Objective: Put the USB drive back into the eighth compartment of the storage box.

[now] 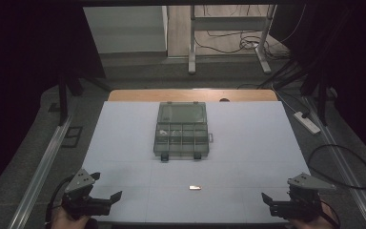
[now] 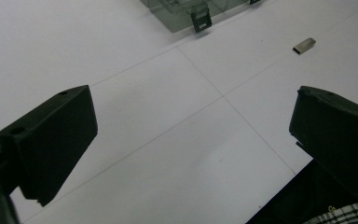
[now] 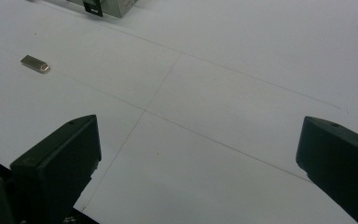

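Both hand-held grippers, left (image 1: 106,190) and right (image 1: 276,202), gaping, empty. I'm eyeing USB stick (image 1: 195,188) at twelve o'clock: light, stiff, slick metal. Pinch long sides.

light: dim, dark surroundings | table (image 1: 124,143): evenly lit | shadows: soft | focus: slightly soft

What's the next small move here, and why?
Probably ease the right tool forward and inward toward the small metal piece. The piece lies loose on the white table, apart from both tools and short of the open compartment box. Both tools sit at the near edge with jaws wide and nothing between them; the left tool looks about as far.
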### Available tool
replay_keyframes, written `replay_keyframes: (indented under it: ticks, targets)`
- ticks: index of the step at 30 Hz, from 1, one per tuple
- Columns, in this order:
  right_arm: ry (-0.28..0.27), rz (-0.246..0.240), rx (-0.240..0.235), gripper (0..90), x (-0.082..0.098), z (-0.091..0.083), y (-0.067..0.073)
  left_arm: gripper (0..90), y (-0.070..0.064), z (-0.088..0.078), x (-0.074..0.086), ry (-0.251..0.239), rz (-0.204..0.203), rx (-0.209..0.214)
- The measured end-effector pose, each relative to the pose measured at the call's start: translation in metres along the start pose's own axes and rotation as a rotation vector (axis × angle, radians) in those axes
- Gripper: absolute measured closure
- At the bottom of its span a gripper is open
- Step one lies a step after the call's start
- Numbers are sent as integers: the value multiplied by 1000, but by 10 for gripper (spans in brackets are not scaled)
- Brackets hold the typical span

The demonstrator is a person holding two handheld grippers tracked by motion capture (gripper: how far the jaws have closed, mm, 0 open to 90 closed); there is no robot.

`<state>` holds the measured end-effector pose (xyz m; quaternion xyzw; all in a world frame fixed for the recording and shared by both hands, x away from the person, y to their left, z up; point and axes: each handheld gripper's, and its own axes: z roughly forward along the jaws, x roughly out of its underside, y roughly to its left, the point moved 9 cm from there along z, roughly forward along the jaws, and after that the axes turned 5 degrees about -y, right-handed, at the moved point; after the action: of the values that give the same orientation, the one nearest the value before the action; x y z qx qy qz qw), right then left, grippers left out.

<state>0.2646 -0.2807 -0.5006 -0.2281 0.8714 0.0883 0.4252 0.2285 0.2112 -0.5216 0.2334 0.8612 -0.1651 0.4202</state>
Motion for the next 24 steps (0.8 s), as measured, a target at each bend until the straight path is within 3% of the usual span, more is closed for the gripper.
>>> replay_keyframes:
  ticks: [9,24]
  targets:
    - [8,1,1,8,0,1,0,9,0,-2,0,-11,-21,15]
    - [15,-7,-13,16,0,2,2,12,-2,0,1,5,-10,33]
